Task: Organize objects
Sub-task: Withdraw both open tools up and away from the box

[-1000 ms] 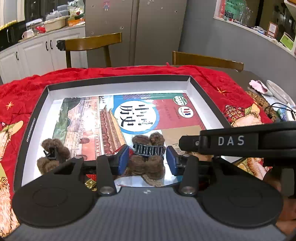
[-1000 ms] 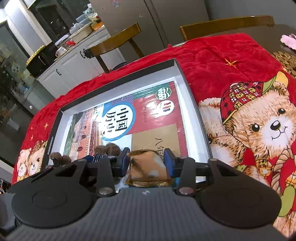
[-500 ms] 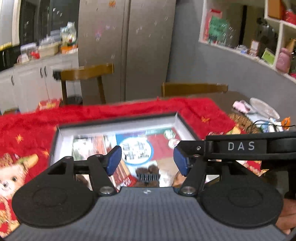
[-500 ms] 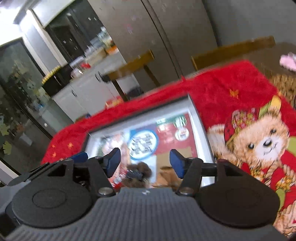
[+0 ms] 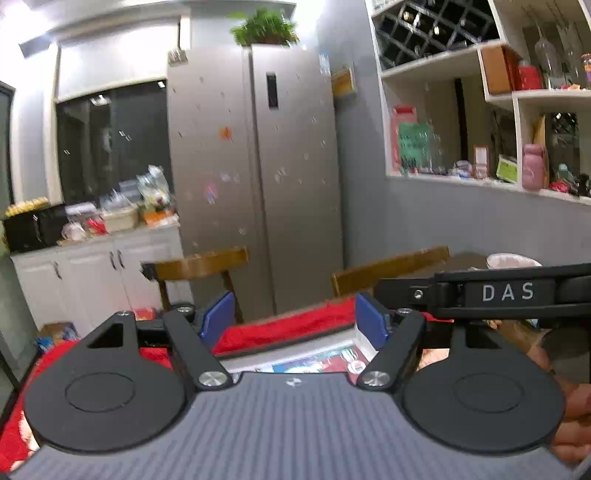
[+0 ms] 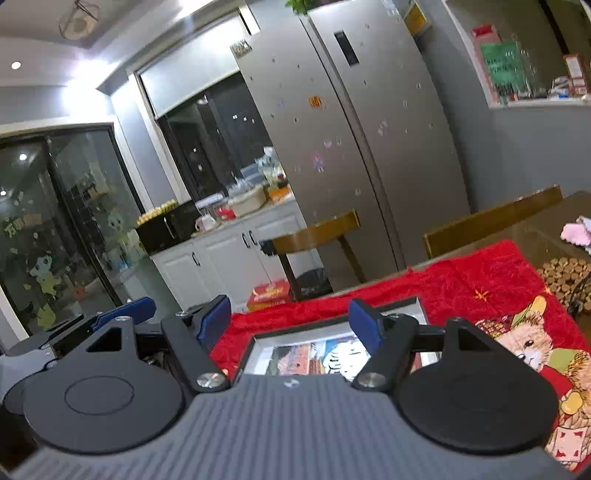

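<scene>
Grey walls all round. Tall steel double-door refrigerator (image 5: 255, 177) against the back wall, potted plant (image 5: 264, 26) on top. White cabinets (image 6: 229, 258) under a cluttered counter to its left, beside dark windows (image 5: 110, 144). Two wooden chairs (image 5: 201, 266) by a red-clothed table (image 6: 461, 280). White wall shelves (image 5: 480, 110) at right. Bright ceiling lights (image 6: 77, 88).

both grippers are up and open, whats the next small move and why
Probably tilt the right gripper back down toward the table. It and the left gripper are open with nothing between the fingers, and both cameras mostly face the fridge, so only the far edge of the box on the red cloth shows.
</scene>
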Motion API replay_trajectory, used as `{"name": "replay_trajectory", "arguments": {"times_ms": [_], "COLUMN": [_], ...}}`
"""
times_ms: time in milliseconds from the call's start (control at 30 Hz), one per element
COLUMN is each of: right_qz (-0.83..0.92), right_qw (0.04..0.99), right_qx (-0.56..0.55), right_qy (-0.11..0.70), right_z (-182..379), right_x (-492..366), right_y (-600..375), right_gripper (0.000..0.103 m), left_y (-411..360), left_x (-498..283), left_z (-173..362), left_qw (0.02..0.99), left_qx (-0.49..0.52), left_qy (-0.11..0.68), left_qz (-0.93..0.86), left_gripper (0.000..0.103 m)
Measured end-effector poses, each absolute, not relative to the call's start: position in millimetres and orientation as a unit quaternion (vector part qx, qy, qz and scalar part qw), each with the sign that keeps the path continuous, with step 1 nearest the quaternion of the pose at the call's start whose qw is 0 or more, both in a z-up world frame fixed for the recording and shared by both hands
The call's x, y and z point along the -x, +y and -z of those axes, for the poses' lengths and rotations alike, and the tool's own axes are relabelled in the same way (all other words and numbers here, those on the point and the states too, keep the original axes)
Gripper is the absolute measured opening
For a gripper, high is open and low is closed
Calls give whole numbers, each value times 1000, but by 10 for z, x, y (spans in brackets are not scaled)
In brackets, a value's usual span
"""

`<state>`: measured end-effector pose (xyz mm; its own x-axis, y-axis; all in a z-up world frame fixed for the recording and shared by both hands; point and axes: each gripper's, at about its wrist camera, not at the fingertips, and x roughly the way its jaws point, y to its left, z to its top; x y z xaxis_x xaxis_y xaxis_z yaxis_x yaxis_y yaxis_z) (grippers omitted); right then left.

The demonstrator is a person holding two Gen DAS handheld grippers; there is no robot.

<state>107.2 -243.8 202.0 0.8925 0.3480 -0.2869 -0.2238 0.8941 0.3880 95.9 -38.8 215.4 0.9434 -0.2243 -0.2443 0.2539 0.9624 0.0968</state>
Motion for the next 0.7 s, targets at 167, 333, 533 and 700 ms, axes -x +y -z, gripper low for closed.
{"name": "replay_trajectory", "arguments": {"times_ms": [167, 333, 533, 700], "right_qz": [-138, -127, -113, -93], "right_qw": [964, 972, 976, 983], "right_qx": [-172, -163, -158, -126], "right_qy": [145, 112, 97, 99], "right_z": [-2129, -2064, -1716, -1327], "right_x": [-838, -617, -549, -662], "right_y": [-2466, -2412, -2300, -2195], "right_gripper": [81, 81, 82, 82], "left_y": [-404, -210, 55, 171], "left_x": [-619, -432, -498, -650], "left_z": [-2218, -2099, -1606, -986], "left_qw": [987, 991, 986, 978], "left_qx": [-63, -38, 11, 63], "left_qy": [95, 79, 141, 186], "left_qz": [113, 101, 91, 69], "left_gripper": [77, 82, 83, 83]}}
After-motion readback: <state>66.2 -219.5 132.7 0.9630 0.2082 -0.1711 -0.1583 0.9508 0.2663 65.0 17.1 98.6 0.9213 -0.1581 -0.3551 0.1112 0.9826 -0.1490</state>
